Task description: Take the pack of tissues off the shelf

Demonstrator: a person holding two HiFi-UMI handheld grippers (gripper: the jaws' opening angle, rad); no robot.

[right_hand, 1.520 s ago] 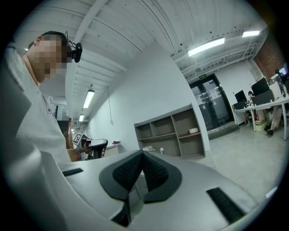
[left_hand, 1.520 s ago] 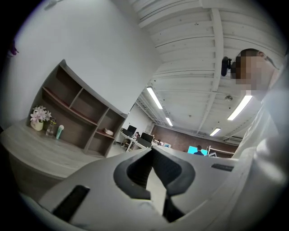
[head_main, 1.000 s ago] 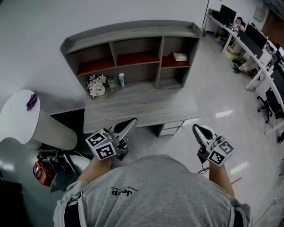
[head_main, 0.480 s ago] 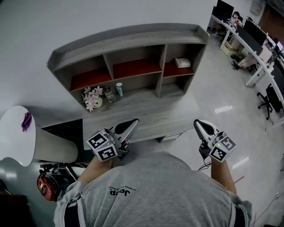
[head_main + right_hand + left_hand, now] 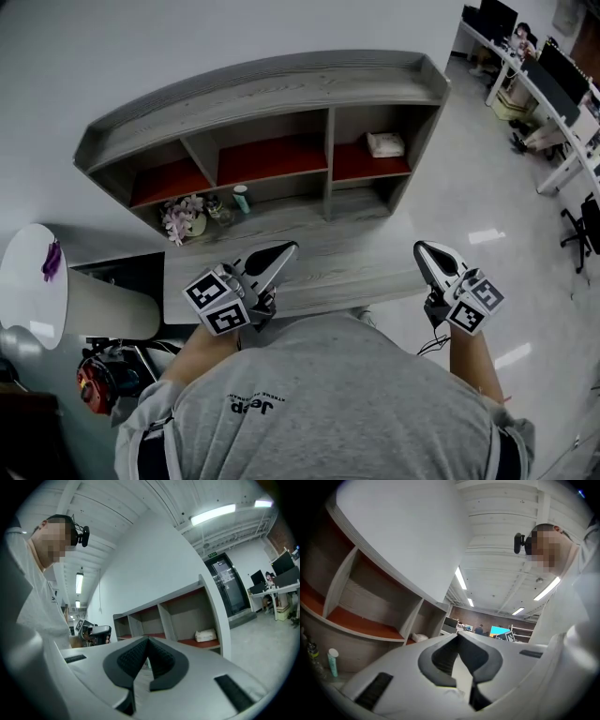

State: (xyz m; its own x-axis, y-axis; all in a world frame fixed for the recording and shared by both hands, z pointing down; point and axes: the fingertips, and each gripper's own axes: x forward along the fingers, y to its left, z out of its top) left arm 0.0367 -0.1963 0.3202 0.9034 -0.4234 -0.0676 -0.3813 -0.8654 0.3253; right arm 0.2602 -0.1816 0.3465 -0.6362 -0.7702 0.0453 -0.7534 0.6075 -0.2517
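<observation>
The white pack of tissues [image 5: 385,143] lies on the red shelf board in the right-hand compartment of the grey wooden shelf unit [image 5: 262,89], which stands on a desk [image 5: 319,253]. The pack [image 5: 419,638] shows small in the left gripper view, and in the right gripper view the pack [image 5: 205,635] lies beyond the jaws to the right. My left gripper [image 5: 286,248] is shut and holds nothing, over the desk's front part. My right gripper [image 5: 422,248] is also shut and holds nothing, near the desk's right front corner. Both point level toward the shelf, well short of the pack.
A pot of pale flowers [image 5: 180,218], a small jar [image 5: 217,208] and a teal bottle [image 5: 242,198] stand on the desk under the left compartments. A round white table [image 5: 33,281] is at the left. Office desks with monitors [image 5: 553,103] line the far right.
The shelf and desk have come closer and larger in the head view. Both grippers, shut throughout, have moved forward from the floor side to above the desk's front edge.
</observation>
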